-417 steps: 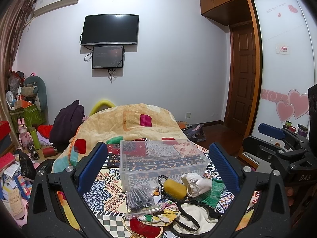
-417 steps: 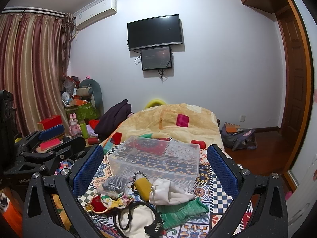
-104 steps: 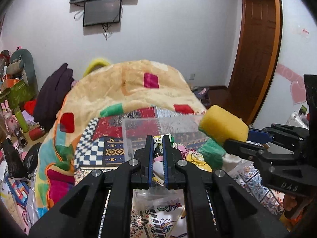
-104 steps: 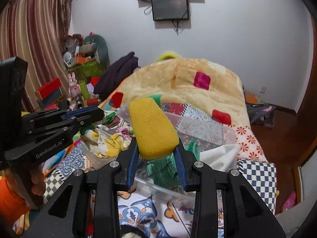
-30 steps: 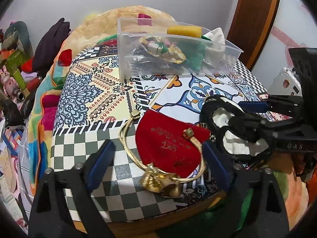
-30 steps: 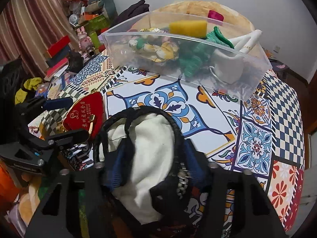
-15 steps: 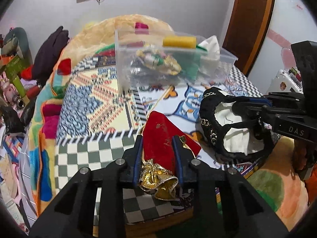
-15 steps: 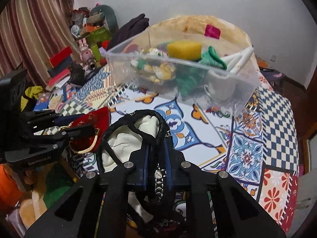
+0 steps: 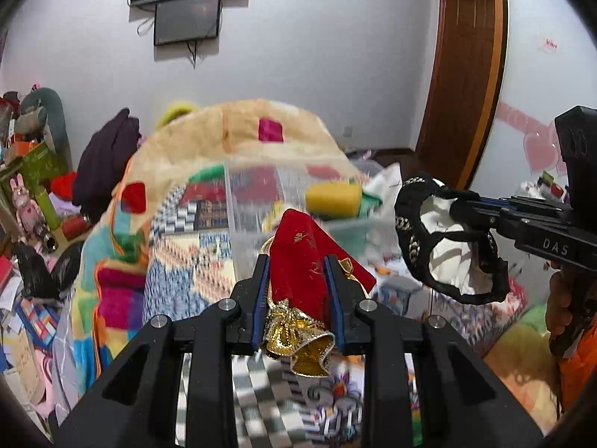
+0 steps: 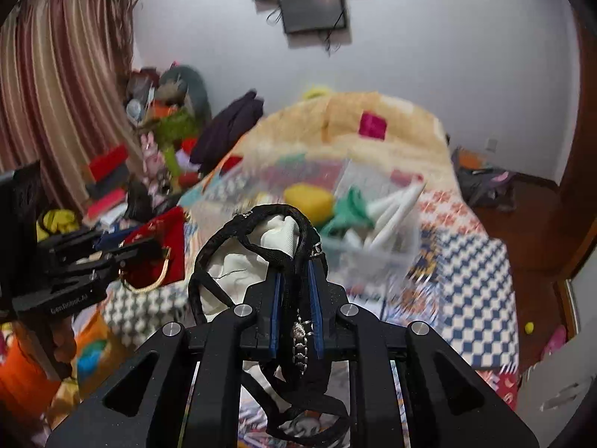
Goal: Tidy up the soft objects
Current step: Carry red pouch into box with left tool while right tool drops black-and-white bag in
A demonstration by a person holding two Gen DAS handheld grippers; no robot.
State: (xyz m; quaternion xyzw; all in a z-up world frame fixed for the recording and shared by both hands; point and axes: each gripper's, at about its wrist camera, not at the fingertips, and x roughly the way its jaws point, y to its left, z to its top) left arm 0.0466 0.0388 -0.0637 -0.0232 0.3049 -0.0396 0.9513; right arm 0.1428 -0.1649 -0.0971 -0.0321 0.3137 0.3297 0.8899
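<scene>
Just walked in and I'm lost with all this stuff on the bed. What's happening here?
A person is sorting soft things into the clear plastic bin on the bed. The left tool is shut on a red pouch with a gold bell; the right tool is shut on a black-and-white bag by its black strap. Both are held up in front of the bin, which already holds a yellow sponge, green cloth and white items.

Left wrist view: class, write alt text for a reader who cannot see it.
The left gripper is shut on a red pouch with gold trim, held up before a clear bin of soft items on a patterned bed. At right, the right gripper holds a black-and-white garment.
</scene>
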